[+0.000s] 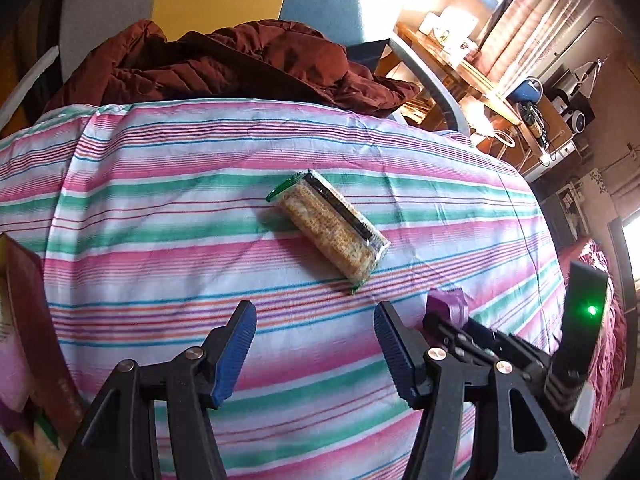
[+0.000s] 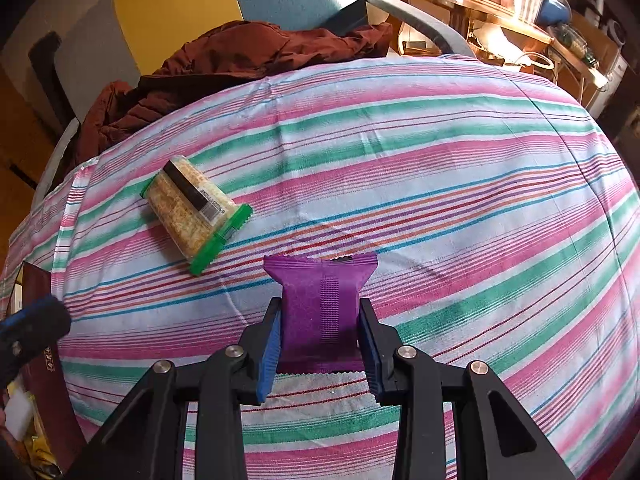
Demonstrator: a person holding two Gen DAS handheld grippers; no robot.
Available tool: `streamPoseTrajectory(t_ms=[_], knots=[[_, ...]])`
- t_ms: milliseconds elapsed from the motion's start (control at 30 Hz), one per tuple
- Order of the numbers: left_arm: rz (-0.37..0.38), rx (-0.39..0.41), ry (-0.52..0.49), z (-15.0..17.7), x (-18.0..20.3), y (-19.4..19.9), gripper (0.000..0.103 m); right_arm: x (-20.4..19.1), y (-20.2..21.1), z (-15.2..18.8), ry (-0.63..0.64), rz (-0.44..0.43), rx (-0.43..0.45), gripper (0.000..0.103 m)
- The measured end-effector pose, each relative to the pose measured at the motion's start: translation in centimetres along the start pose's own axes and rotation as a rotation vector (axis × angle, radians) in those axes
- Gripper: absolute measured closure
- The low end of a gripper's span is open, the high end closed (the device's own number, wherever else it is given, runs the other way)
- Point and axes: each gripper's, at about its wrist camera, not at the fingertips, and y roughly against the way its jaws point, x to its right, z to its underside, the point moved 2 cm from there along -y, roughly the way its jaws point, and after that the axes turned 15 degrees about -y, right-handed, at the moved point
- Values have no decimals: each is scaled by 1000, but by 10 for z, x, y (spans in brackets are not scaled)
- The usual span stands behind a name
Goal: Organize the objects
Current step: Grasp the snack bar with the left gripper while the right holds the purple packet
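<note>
A clear pack of crackers with green sealed ends (image 1: 330, 226) (image 2: 192, 218) lies on the striped sheet (image 1: 160, 200) (image 2: 440, 160). My left gripper (image 1: 316, 316) hovers just short of it, blue pads apart, nothing between them. My right gripper (image 2: 320, 312) is shut on a purple snack packet (image 2: 320, 304), squeezed from both sides above the sheet. In the left wrist view that packet (image 1: 446, 304) and the right gripper's black body show at the lower right. A blurred blue pad of the left gripper (image 2: 32, 320) shows at the left edge of the right wrist view.
A dark red jacket (image 1: 224, 64) (image 2: 224, 60) is bunched at the far edge of the sheet. A dark red box (image 1: 36, 320) (image 2: 48, 360) holding items stands at the near left. A wooden shelf with clutter (image 1: 480, 88) (image 2: 500, 20) runs along the right.
</note>
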Motion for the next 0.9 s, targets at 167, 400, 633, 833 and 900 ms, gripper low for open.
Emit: streamPoseTrajectory(t_ms=[167, 400, 633, 833, 900], knots=[[-6, -33, 50, -24, 0, -36, 30, -2, 1, 0, 8, -4, -4, 65], [-38, -41, 123, -52, -5, -68, 23, 0, -8, 1, 7, 11, -44, 54], [-126, -78, 40, -69, 6, -92, 23, 5, -10, -1, -4, 28, -45, 44], [-162, -74, -86, -57, 4, -83, 52, 2, -12, 1, 43, 52, -32, 46], [-153, -84, -115, -47, 0, -76, 54, 1, -11, 2, 62, 54, -26, 60]])
